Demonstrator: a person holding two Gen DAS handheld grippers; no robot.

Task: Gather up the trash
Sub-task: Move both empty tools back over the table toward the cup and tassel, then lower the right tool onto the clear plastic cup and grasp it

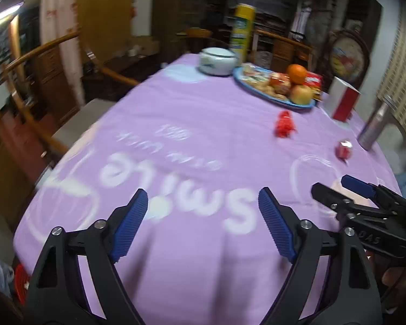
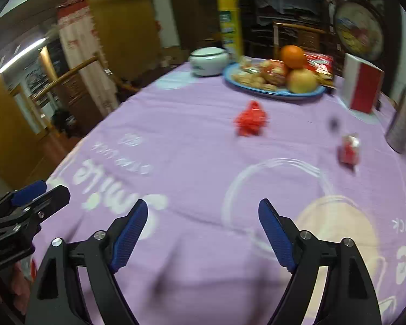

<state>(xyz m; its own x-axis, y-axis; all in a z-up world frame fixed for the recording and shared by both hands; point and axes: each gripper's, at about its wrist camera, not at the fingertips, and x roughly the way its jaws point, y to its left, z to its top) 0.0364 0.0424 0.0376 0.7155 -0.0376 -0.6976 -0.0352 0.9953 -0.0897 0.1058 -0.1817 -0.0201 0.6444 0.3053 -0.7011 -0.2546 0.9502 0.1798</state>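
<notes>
**Operator:** I'm looking across the desk [image 2: 192,162], which is under a lilac printed cloth. Going by size, the first piece of trash is the crumpled red wrapper [image 2: 251,119], out in the open just in front of the blue fruit plate [image 2: 273,92]. The smaller piece is the red-and-white scrap [image 2: 349,149], off to the right near the steel flask [image 2: 404,113]. The two are well apart.

**Second:** How will they handle?

**Operator:** My guess is both are featherweight and soft. The big one looks like thin foil or plastic film, though the blur is heavy and I can't be sure. It should collapse under the pads, so I'd pinch it across its bunched middle rather than by a loose edge, which could slide out. The small scrap may skate on the cloth, so I'd come down over it and close around its whole body.

**Second:** Grippers?

**Operator:** The right hand-held gripper [image 2: 203,233] has its jaws spread wide with nothing between them, only cloth beneath. The left hand-held gripper [image 1: 203,223] is the same, gaping and empty. Both hang over the near edge, side by side, short of either piece.

**Second:** Anything fragile nearby?

**Operator:** The white lidded ceramic pot [image 2: 209,61] and the fruit sit behind the wrapper, so I'd approach from the front.
</notes>
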